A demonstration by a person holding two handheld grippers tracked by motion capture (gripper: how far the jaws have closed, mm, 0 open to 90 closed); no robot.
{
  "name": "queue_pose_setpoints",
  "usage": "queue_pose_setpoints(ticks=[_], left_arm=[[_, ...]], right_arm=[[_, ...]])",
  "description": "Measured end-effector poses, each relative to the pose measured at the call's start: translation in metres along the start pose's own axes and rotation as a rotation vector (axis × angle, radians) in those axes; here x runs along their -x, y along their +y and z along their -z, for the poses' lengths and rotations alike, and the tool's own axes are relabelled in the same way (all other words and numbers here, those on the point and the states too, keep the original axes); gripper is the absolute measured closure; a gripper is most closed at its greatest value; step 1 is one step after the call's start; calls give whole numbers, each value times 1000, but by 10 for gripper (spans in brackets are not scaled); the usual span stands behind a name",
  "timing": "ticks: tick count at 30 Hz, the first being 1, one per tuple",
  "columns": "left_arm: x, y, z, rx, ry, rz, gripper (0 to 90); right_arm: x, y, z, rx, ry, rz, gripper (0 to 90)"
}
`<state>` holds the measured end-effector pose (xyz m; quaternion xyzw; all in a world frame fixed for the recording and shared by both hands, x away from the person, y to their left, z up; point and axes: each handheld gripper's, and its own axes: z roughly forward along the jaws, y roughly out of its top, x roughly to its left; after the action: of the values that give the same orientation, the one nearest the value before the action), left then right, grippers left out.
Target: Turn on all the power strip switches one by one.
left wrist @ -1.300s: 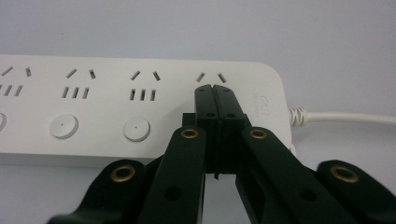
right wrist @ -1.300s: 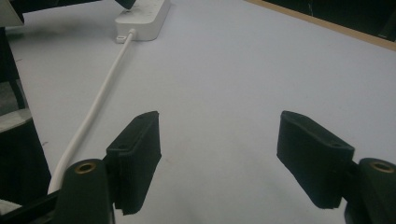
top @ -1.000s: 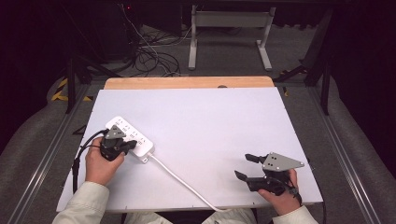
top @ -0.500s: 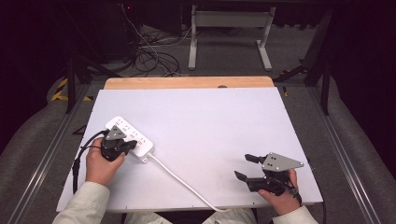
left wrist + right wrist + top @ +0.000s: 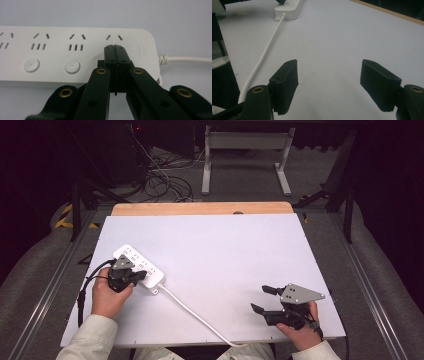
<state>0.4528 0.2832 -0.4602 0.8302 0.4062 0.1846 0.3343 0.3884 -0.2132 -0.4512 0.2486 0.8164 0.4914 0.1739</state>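
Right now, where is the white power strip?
In the high view the power strip lies on the left side of the white table, under the shut left gripper, its cord trailing toward the table's near edge.

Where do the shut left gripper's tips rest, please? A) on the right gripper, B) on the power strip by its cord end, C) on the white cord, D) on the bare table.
B: in the left gripper view, the left gripper has its jaws together on the power strip, over the socket nearest the cord.
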Motion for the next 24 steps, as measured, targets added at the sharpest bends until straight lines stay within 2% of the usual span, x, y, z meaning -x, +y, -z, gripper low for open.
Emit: queue_pose_setpoints(ticks=[4, 6, 9, 11, 24], left_arm=[[0, 0, 0, -3, 7, -2, 900], [0, -1, -1, 1, -7, 18, 900], [3, -1, -1, -3, 6, 3, 900], [5, 0, -1, -8, 35, -18, 900], [5, 0, -1, -14, 32, -2, 900]], right_arm=[[0, 0, 0, 2, 0, 0, 306], [0, 0, 0, 2, -1, 0, 306], [0, 0, 0, 0, -1, -1, 306], [0, 0, 0, 1, -1, -1, 307], [0, 0, 0, -1, -1, -3, 306]])
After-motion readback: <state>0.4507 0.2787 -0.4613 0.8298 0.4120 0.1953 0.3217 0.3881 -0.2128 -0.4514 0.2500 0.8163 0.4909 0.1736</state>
